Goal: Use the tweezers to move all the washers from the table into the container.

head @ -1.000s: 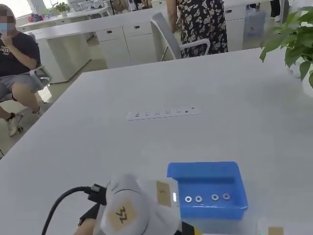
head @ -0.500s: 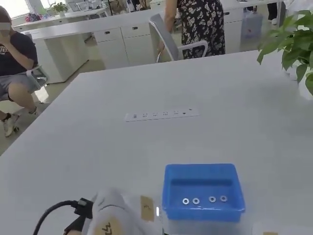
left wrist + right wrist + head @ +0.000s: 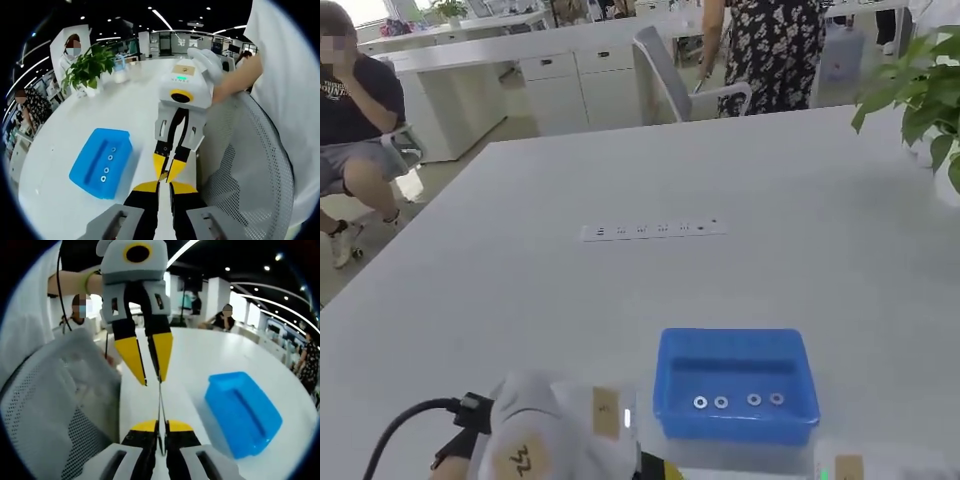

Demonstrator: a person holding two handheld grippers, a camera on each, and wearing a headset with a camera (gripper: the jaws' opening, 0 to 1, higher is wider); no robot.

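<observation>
Two yellow tips of our right gripper [image 3: 162, 430] pinch the thin tweezers [image 3: 160, 405]. The tweezers reach up to 12 o'clock, in between the tips of our left gripper [image 3: 151, 383]. Those tips stand a little apart, and we cannot tell if they squeeze. At 3 o'clock from our right gripper sits the blue container [image 3: 245, 412] on the white table [image 3: 200, 360]. Four washers [image 3: 738, 401] lie in a row inside it, by its 6 o'clock wall in the head view.
</observation>
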